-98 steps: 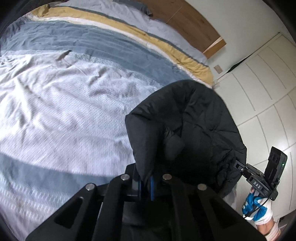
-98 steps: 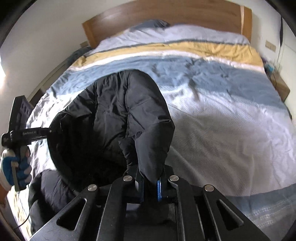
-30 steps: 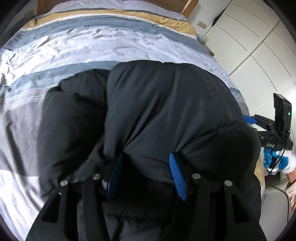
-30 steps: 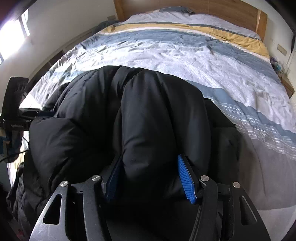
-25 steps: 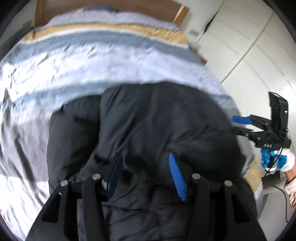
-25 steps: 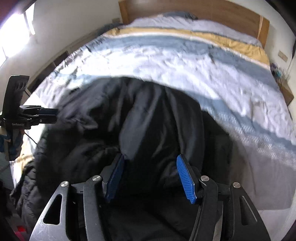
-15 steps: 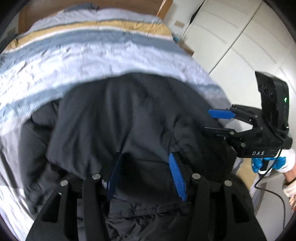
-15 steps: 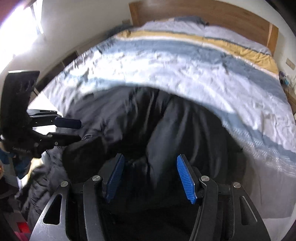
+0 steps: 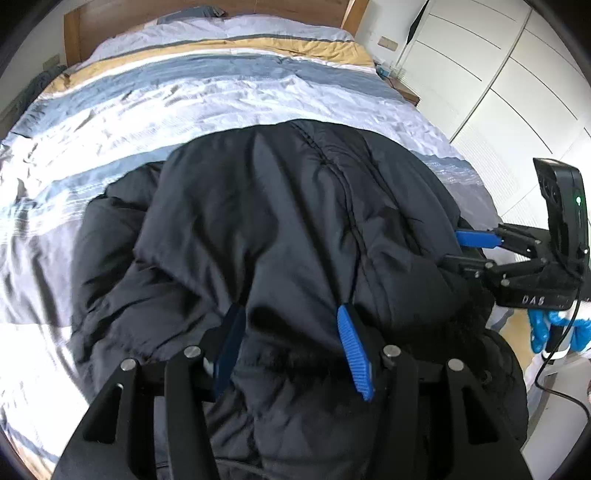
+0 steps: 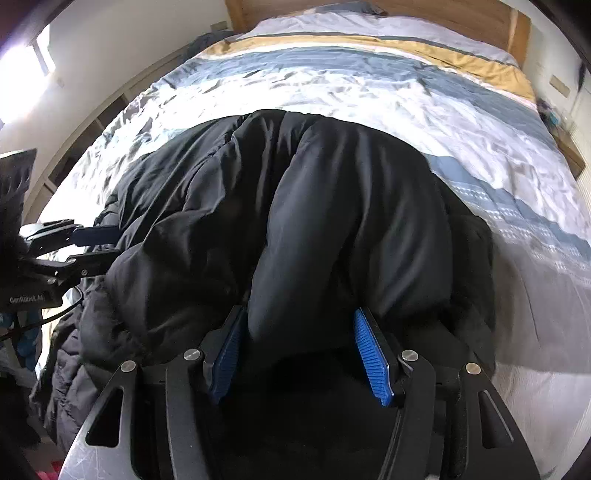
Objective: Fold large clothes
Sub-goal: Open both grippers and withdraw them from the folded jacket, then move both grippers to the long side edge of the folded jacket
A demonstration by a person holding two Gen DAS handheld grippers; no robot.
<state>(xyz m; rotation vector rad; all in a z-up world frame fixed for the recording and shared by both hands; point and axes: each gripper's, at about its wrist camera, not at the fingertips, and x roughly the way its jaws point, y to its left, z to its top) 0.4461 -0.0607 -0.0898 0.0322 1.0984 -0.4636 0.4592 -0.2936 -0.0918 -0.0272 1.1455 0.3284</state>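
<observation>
Up close, a bed with a striped duvet (image 9: 229, 92) in grey, blue and mustard fills both views, its wooden headboard (image 10: 443, 14) along the top edge. Across the lower middle of each frame lies a black puffer jacket (image 9: 295, 221), bunched at the near edge of the bed. Both the left gripper (image 9: 291, 343) and the right gripper (image 10: 303, 350) have blue-padded fingers parted, with jacket folds between them, apparently loose.
</observation>
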